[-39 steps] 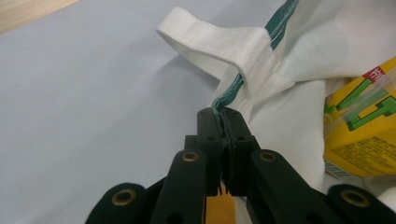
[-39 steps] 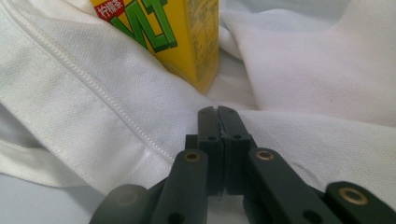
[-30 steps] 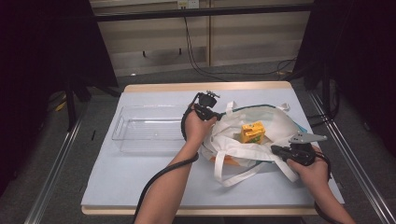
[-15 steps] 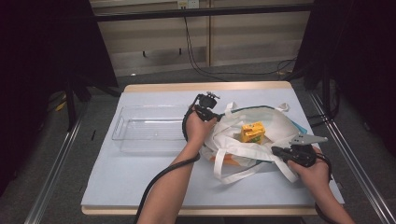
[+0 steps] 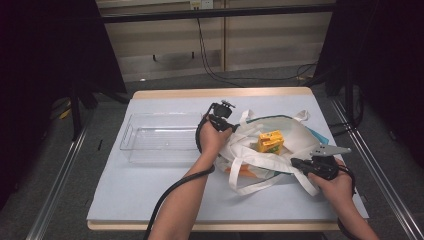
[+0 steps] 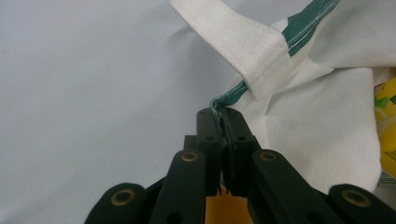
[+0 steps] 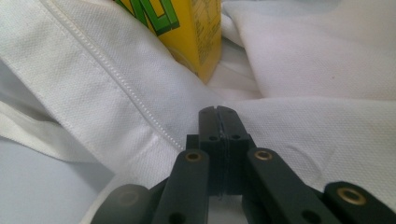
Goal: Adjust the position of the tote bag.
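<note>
A white tote bag with a green-trimmed rim lies crumpled on the right half of the table, just beside a clear plastic bin that sits to its left. A yellow carton rests in the bag's open mouth. The person's left forearm comes in from the bottom edge and stretches forward across the middle of the table, wrist bent slightly so that the left gripper points toward the bag's far left corner. In the left gripper view, its jaws are pressed together on the green-edged rim of the bag, right below where a white strap is sewn on; the cloth is pinched between them. The right hand sits low at the near right of the table, forearm angled in from the bottom right corner, with the right gripper aimed leftward at the bag's near side. In the right gripper view its jaws are closed tight with their tips against the white cloth; whether any fabric is caught between them I cannot tell. The yellow carton stands just beyond those tips.
</note>
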Demonstrator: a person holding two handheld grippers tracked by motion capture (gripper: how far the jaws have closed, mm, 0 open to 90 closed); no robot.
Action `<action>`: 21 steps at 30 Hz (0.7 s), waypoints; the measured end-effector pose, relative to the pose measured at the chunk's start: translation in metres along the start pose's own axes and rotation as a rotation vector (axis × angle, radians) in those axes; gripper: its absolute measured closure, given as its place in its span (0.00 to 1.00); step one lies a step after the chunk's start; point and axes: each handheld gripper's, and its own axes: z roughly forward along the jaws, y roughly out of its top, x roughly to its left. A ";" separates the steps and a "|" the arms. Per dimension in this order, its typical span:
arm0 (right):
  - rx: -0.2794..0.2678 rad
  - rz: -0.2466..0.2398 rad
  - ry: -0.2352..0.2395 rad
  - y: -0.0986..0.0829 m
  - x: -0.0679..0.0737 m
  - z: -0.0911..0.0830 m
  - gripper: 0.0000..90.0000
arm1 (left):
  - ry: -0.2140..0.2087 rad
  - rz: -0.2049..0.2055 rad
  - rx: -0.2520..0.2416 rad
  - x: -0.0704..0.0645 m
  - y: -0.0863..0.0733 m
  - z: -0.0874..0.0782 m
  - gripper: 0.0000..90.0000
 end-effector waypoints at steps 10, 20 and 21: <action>0.000 -0.004 0.001 0.000 0.000 0.000 0.99 | -0.001 -0.009 0.006 0.002 -0.003 0.002 0.97; 0.000 -0.002 -0.002 -0.001 0.001 0.000 0.99 | 0.002 -0.007 0.011 0.001 -0.005 0.006 0.97; -0.001 -0.002 -0.002 -0.001 0.001 0.000 0.99 | -0.002 -0.008 0.013 0.001 -0.005 0.006 0.97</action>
